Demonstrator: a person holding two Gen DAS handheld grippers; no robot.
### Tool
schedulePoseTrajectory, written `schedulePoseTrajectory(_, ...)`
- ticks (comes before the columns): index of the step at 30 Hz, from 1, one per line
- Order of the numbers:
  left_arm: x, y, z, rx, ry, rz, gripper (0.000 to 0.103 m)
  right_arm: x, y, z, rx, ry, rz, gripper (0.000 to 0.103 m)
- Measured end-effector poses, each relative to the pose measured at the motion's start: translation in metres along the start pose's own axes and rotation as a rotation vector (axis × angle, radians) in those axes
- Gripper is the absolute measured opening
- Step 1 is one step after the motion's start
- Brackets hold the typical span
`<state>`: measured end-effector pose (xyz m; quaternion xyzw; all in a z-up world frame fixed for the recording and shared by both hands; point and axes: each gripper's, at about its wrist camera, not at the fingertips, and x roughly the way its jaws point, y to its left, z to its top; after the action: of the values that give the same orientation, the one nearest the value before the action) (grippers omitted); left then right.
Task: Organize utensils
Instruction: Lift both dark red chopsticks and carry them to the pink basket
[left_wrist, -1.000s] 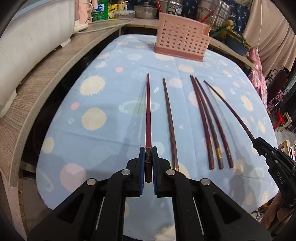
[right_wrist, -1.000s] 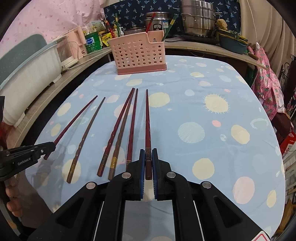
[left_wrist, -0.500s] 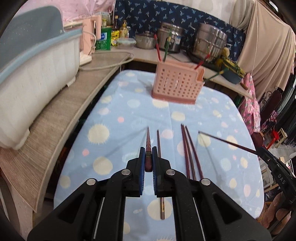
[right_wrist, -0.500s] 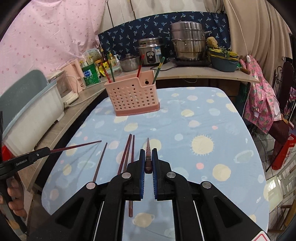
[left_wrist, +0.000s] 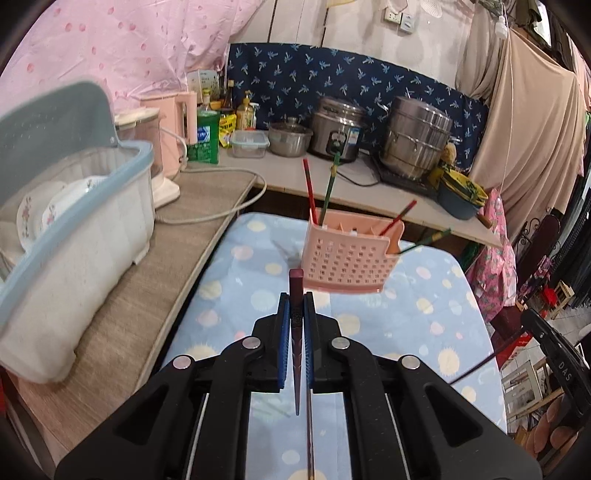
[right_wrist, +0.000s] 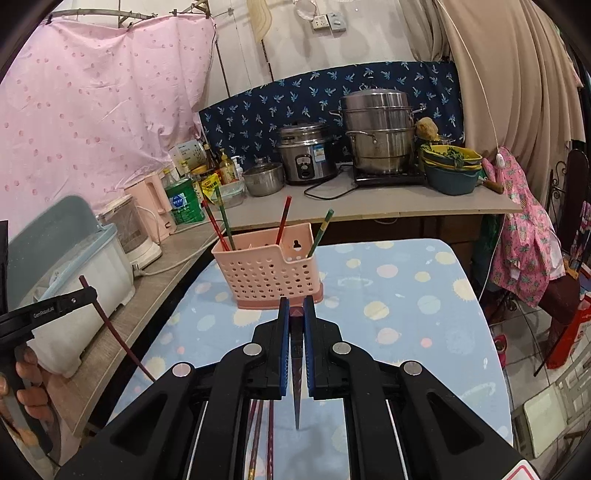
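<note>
My left gripper is shut on a dark red chopstick, held near its thick end with the thin tip pointing down toward me. My right gripper is shut on another dark red chopstick, tip down likewise. Both are raised above the table, short of the pink perforated utensil basket, which also shows in the right wrist view and holds several red and green chopsticks. More dark chopsticks lie on the spotted blue tablecloth below. The left gripper with its chopstick shows in the right wrist view.
A grey counter runs along the left with a dish rack of plates and a pink kettle. The back counter holds a rice cooker, a steel steamer and bowls.
Both grippers have lifted their chopsticks off the table and tilted them from lying flat to tip-down, rising and moving toward the basket. The other chopsticks stay on the cloth.
</note>
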<state>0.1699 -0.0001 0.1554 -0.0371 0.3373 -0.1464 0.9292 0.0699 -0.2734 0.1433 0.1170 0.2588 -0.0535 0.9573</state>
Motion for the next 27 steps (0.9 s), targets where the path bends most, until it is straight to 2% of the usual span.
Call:
schedulePoseTrajectory(9,0.000,-0.018,0.081,-0.008,-0.111,-0.018,0.007,0.007,0.007,0.079,0.044,-0.124,0.090,0.007)
schedulePoseTrajectory(15,0.005,-0.038,0.139,-0.002,-0.222,-0.036,0.007,0.033,0.021,0.141,0.063,-0.210,0.120,0.007)
schedulePoseTrajectory(18,0.020,-0.046,0.161,0.000,-0.262,-0.021,0.007,0.052,0.025,0.162,0.079,-0.229,0.138,0.007)
schedulePoseTrajectory(23,0.059,-0.053,0.182,-0.015,-0.258,-0.024,0.007,0.090,0.027,0.187,0.089,-0.237,0.131,0.007)
schedulePoseTrajectory(27,0.092,-0.055,0.183,-0.020,-0.221,-0.023,0.007,0.124,0.028,0.193,0.077,-0.213,0.108,0.007)
